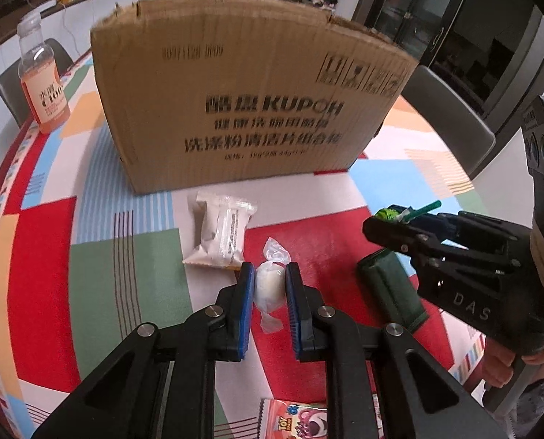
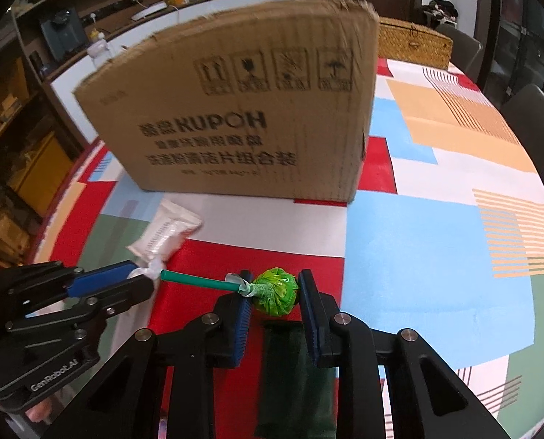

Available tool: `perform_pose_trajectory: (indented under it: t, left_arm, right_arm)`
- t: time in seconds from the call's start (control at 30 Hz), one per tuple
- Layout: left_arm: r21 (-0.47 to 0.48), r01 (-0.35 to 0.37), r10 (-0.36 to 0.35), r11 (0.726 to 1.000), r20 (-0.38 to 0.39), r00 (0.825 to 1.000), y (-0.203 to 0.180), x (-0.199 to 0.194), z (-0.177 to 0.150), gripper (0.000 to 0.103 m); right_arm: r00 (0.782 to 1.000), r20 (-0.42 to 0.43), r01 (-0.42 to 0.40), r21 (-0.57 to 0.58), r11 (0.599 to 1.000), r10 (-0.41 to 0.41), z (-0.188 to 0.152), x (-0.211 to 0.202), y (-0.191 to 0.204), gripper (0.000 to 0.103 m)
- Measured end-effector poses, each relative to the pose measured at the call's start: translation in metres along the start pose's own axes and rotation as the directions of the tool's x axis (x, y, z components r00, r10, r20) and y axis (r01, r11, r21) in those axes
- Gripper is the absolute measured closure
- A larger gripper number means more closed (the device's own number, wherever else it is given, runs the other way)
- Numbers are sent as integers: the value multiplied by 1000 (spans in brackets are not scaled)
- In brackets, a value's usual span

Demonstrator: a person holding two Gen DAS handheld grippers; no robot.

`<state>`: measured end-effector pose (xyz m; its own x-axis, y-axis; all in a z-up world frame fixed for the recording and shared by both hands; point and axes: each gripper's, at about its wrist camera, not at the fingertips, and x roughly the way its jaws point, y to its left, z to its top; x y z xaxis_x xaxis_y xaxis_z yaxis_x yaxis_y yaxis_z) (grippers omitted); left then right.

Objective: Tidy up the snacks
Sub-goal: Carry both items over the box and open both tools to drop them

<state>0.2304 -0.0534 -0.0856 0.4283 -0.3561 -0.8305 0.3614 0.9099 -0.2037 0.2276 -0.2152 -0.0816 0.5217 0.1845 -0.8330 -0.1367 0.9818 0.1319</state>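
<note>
**Lifting Two Sweets Toward the Waiting Carton**

Dominating the patchwork tablecloth [image 1: 125, 256], a tall cardboard box [image 1: 242, 102] stands at twelve o'clock in both wrist views, its printed side facing the person and its top edge out of reach of the cameras; it is probably the bin the snacks are bound for, which would explain why both tools point its way. A half-full orange drink bottle [image 1: 43, 84] stands at ten o'clock in the left view, well apart from the work. Still lying on the cloth are a pale wrapped pastry packet [image 1: 219, 236] just in front of the box, a dark green packet [image 1: 391, 289] under the right tool, and a pink cartoon-printed pack [image 1: 294, 419] at six o'clock. The left gripper [image 1: 269, 287] is clamped narrow on a white twist-wrapped candy [image 1: 270, 285], pads pressing its round middle so the wrapper tails hang free. The right gripper [image 2: 275, 298] pinches a green lollipop [image 2: 274, 291] by its wrapped head, the green stick jutting toward nine o'clock, clear of the fingers. Both sweets appear raised off the cloth, ready to be carried over.
</note>
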Motion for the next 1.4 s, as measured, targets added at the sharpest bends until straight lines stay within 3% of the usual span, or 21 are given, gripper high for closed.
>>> perform_pose_trajectory:
  t: [0.4,0.7,1.07,1.27,1.4]
  left_arm:
    - [31,0,-4,1000,145,989,-12,-52,18,85]
    - [62,-16,-1,998,265,964,-20,-89,36,85]
    - [91,-40,1,995,385,923,-24,-120,67,85]
    - [90,-62,18,994,422,906,-21,-128,83,85]
    - [77,-73,33,994,423,905,-15,-124,97,85]
  right_arm:
    - [992,119,-32,-29,999,35,14,-43,17,77]
    - [975,220,-34,-41,999,42,30,-73,20,77]
    - [936,348,-31,-47,998,45,60,-103,22,77]
    - [922,385,-31,-55,998,50,81,-109,23,77]
    - [923,381,-38,-52,998,55,94,-104,22,77]
